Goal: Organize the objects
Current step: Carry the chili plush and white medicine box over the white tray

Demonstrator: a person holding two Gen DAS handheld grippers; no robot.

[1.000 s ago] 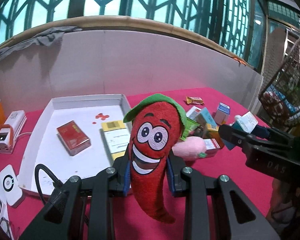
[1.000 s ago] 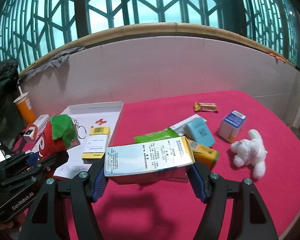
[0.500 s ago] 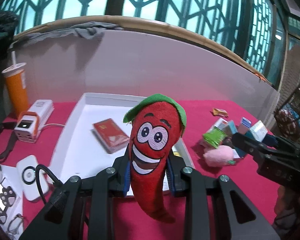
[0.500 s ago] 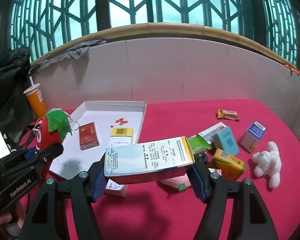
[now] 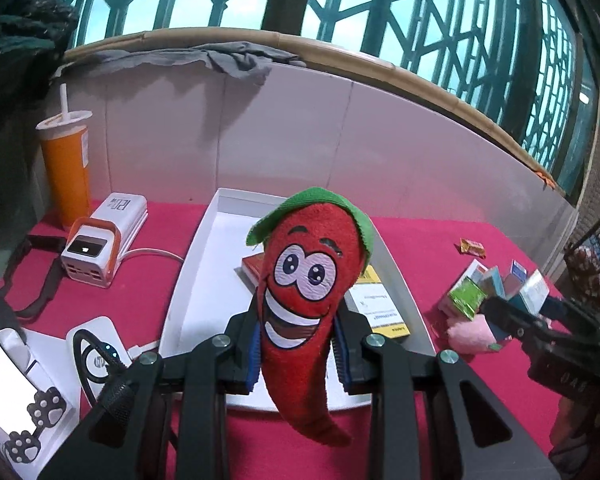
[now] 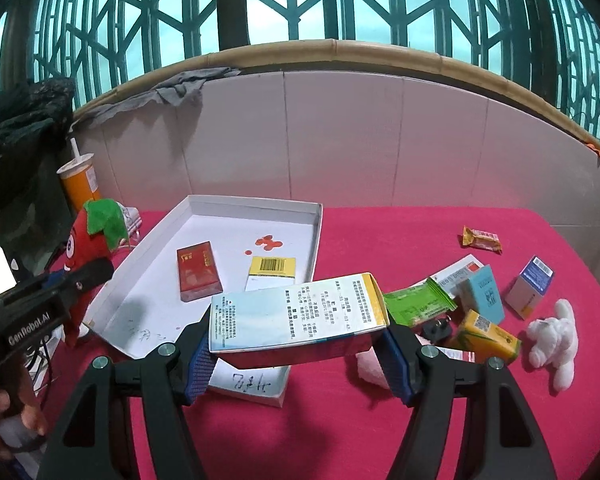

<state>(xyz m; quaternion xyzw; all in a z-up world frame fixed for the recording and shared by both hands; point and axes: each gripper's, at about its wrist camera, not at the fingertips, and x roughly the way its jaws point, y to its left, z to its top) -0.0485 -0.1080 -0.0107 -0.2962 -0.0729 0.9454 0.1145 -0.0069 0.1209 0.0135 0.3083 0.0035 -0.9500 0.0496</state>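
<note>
My left gripper is shut on a red chili plush toy with a green cap, held above the near edge of the white tray. My right gripper is shut on a long blue-and-yellow medicine box, held above the tray's near right corner. The tray holds a red box and a yellow-and-white box. The chili toy also shows at the left of the right wrist view.
On the red table right of the tray lie a green packet, a teal box, an orange carton, a blue-topped box, a white plush, a pink plush and a snack wrapper. An orange cup and chargers stand left.
Both grippers have moved left, towards and over the tray, each still holding its object. The tray now lies in front of both cameras.
</note>
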